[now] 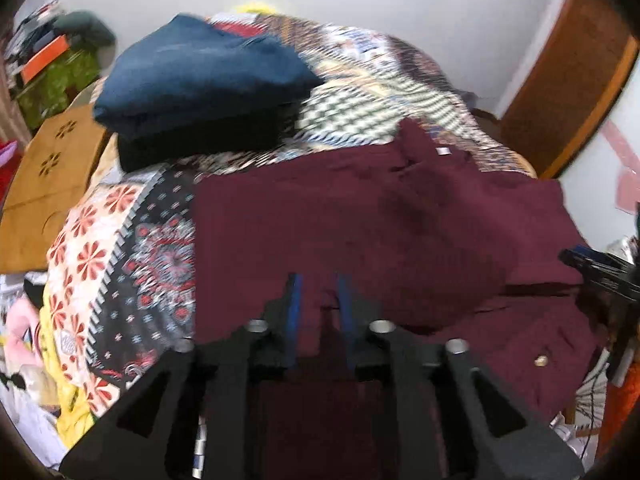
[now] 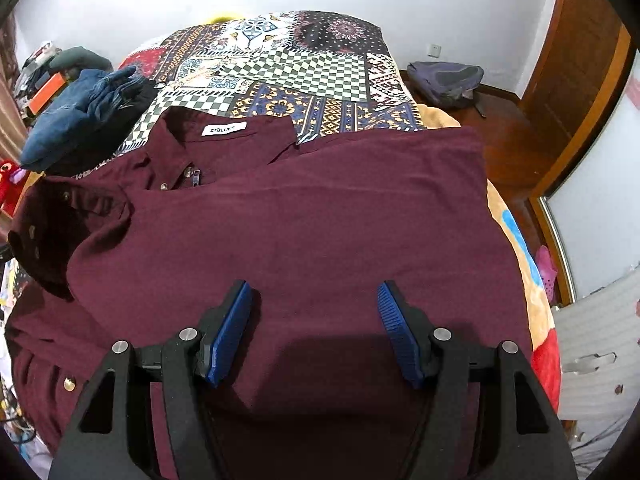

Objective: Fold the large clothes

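Both grippers hung over the maroon shirt [image 2: 304,216], which lay spread on the patterned bedspread [image 2: 304,68]. I had the left gripper [image 1: 318,300] parted narrowly, nothing pinched (view blurred). My right gripper [image 2: 316,320] stood wider, empty. Folded blue clothes [image 1: 200,76] sat beyond.

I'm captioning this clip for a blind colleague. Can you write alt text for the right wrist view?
A maroon shirt lies spread over a patchwork bedspread, its white neck label showing at the collar. The right gripper hangs above it with its blue-padded jaws apart, holding nothing. Folded blue clothes sit at the left.
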Available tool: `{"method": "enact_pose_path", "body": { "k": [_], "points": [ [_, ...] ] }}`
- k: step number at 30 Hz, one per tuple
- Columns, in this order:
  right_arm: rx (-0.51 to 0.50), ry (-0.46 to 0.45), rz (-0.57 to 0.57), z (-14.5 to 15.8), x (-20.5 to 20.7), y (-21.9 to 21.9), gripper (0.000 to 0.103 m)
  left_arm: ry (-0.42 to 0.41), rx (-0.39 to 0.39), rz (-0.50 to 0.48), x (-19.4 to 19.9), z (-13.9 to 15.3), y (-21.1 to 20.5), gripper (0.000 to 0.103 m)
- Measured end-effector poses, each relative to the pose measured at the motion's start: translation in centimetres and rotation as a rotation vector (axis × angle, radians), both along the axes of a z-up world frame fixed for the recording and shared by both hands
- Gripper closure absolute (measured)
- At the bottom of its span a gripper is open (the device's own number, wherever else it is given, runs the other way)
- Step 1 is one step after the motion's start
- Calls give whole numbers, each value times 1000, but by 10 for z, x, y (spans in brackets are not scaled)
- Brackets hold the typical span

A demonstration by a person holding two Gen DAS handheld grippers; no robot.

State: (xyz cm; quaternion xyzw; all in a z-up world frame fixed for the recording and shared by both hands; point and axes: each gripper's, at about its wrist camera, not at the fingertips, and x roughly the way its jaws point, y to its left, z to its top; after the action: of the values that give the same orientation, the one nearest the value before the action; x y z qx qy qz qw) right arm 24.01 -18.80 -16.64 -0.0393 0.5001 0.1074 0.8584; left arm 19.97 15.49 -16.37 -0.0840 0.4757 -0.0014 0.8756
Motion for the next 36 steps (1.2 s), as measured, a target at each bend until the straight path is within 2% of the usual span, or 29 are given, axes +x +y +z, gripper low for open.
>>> {"method": "enact_pose_path", "body": {
  "k": [1,2,4,8,11,14,16,18,19,20,21,23,24,25,26,27,33,36],
  "points": [
    [-2,-1,0,-1,1,2,41,-17,13,-8,-1,5,-7,56],
    [-3,-1,1,-1,1,3,41,-41,23,-15,-3,10,-13,44],
    [-7,-3,3,-2,1,5,41,-71,17,-31,-5,18,-23,34],
    [-16,-11,10,-1,0,6,41,-71,12,-62,-1,22,-45,11],
    [-4,-17,15,0,-1,6,41,-44,36,-97,5,10,-63,10],
    [8,-24,20,2,-3,4,41,13,41,-127,15,-13,-77,10],
    [13,-26,21,2,-4,2,41,48,86,-109,22,-31,-81,10],
    [20,-29,18,2,-5,-2,41,50,138,-85,26,-40,-80,15],
    [22,-31,15,2,-6,-4,41,47,150,-74,27,-42,-78,25],
    [25,-34,11,3,-6,-7,41,46,152,-68,28,-43,-74,34],
    [29,-36,7,3,-5,-9,41,41,142,-63,28,-43,-69,36],
    [35,-40,-4,3,-5,-14,41,15,106,-59,28,-37,-59,55],
    [36,-40,-10,3,-4,-16,41,9,103,-52,27,-33,-55,56],
    [39,-41,-16,3,-3,-18,41,-5,93,-45,26,-28,-50,65],
    [41,-42,-22,3,-3,-20,41,-19,75,-46,25,-21,-44,82],
    [42,-43,-27,3,-2,-21,41,-20,66,-44,26,-16,-41,89],
    [32,-57,-34,6,-1,-23,41,-77,-48,-64,19,34,-12,94],
    [25,-68,-41,8,1,-25,41,-100,-132,-67,11,61,3,94]
  ]
}}
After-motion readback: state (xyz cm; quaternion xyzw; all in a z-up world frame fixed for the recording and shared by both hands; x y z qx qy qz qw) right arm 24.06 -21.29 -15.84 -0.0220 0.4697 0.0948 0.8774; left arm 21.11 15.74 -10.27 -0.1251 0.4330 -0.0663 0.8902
